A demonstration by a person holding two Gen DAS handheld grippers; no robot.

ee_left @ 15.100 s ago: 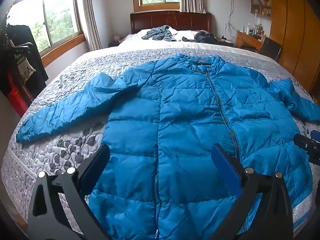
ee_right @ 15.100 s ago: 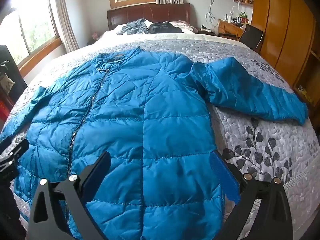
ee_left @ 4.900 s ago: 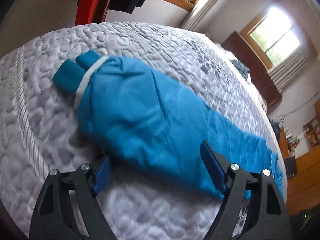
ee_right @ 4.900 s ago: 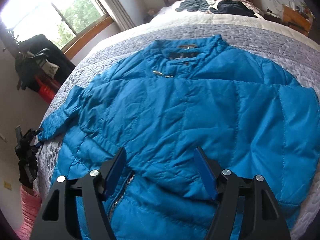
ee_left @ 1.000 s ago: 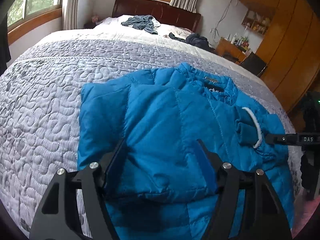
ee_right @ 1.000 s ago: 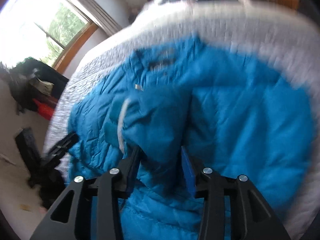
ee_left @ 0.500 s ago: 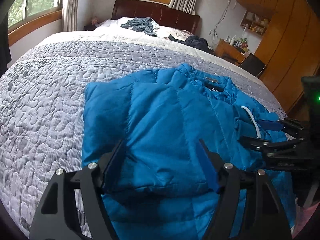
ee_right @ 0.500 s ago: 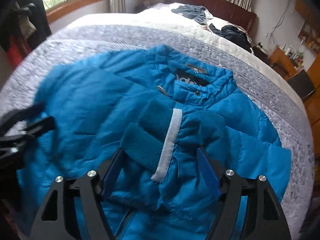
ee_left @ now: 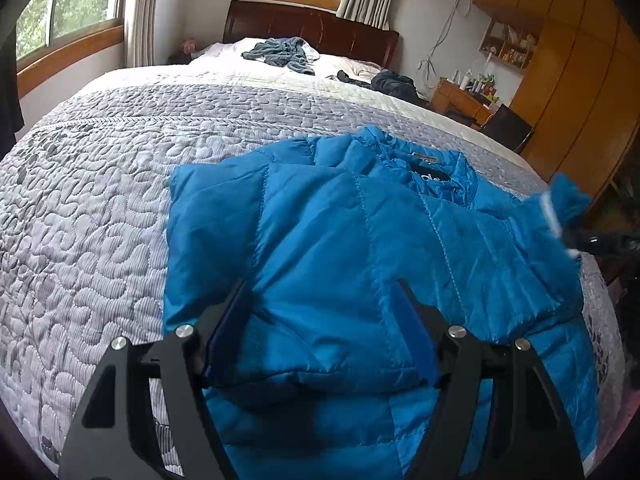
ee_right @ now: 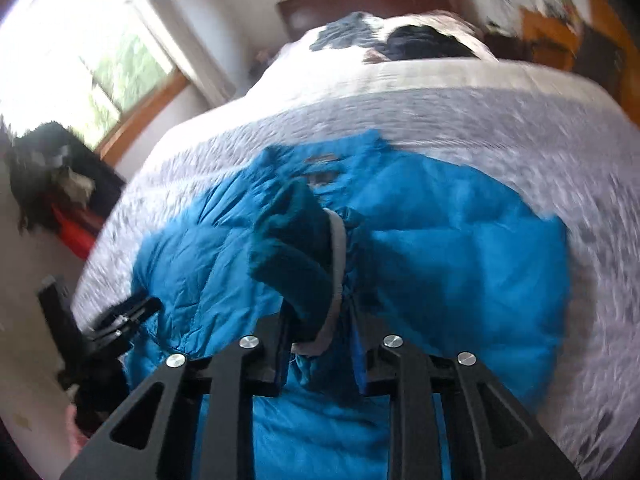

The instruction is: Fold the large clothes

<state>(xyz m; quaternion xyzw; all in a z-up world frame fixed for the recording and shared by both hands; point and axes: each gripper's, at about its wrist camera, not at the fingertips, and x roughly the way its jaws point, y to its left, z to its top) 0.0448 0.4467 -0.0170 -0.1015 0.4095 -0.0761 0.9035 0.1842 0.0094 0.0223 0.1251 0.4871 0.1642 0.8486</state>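
— The right gripper point(ee_right: 320, 356), what was it doing?
— Clamped on the jacket's cuff point(ee_right: 304, 256), lifted above the blue jacket point(ee_left: 360, 248) on the bed point(ee_left: 100, 200).
— And the left gripper point(ee_left: 320, 332)?
— Jaws spread wide over the folded edge, gripping nothing

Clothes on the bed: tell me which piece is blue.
The padded jacket spread near the foot, its cuff in the right gripper. The two bundles by the headboard are grey and dark.

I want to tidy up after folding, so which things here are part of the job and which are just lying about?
Part of the job:
blue puffer jacket
sleeve cuff in the right claw
left claw

Lying about:
grey garment
dark garment
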